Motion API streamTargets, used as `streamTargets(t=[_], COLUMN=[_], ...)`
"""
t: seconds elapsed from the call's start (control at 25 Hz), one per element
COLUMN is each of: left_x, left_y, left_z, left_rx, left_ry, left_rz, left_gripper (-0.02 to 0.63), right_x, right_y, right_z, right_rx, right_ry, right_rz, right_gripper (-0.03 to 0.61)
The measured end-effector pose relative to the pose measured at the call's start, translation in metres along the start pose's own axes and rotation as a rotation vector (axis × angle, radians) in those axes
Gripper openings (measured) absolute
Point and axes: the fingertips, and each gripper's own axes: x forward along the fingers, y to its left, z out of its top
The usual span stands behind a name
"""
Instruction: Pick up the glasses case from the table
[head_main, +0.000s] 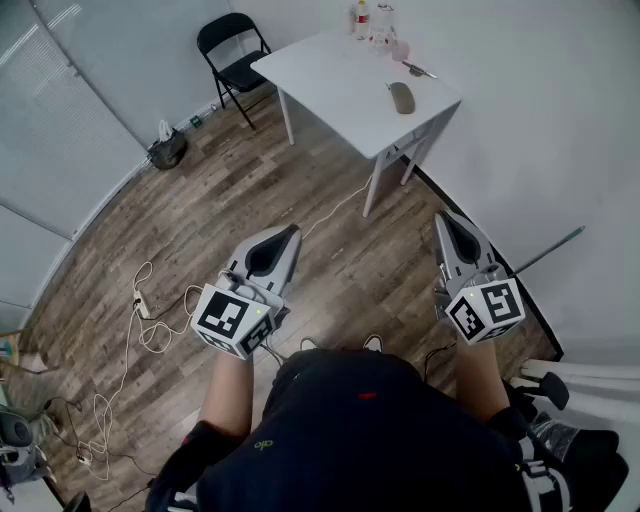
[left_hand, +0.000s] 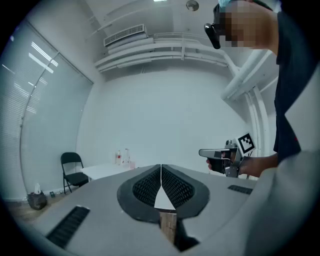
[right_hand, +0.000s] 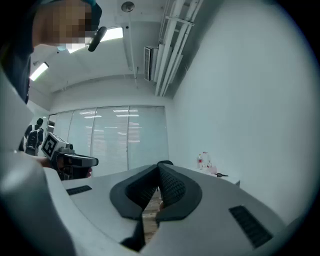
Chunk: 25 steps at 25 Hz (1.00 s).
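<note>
— On the far side of the room, on the white desk (head_main: 335, 85): that's where the glasses case (head_main: 401, 97) lies, out toward the edge nearest the wall and well away from the person.

— And the tongs?

— Both have nothing in them. The left tongs (head_main: 292, 233) are closed tip to tip with nothing between them. The right tongs (head_main: 444, 219) are pressed together the same way. Both are held level at the waist, pointing roughly toward the desk.

— How do you reckon the case will handle?

— It's a greyish, rounded oval lying flat. I'd guess a stiff shell, light and fairly smooth, so a pinch at the tapered ends could let it slip out. Better to open the tongs wide and take it across its narrow width, around the middle.

— Anything in the way?

— Between the person and the desk there's only wood floor, though a white cable (head_main: 139, 300) trails off to the left. On the desk, a thin dark item (head_main: 418, 69) lies just beyond the case. It could be spectacles or scissors, I can't tell which. Some bottles (head_main: 362, 18) and something pink (head_main: 399, 48) stand at the far corner, clear of the case. A black folding chair (head_main: 232, 50) sits off the desk's left end. The wall runs close along the right, so I'd say the near side gives the easier approach.
</note>
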Motion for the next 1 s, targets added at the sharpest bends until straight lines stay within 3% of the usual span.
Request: streamTargets(t=[0.48, 0.72, 1.0], left_x=[0.004, -0.003, -0.028], left_y=[-0.005, -0.003, 0.018], left_z=[-0.001, -0.003, -0.010], left_rx=[0.004, 0.000, -0.025], left_ry=[0.005, -0.001, 0.007], left_rz=[-0.007, -0.002, 0.010], left_gripper=[0.023, 0.023, 0.023], right_x=[-0.001, 0.001, 0.020], right_y=[-0.004, 0.003, 0.023], right_z=[0.000, -0.002, -0.018], right_rx=[-0.004, 0.061, 0.108], right_ry=[0.010, -0.009, 0.040], right_rz=[-0.002, 0.021, -0.007], right_gripper=[0.021, 0.021, 0.023])
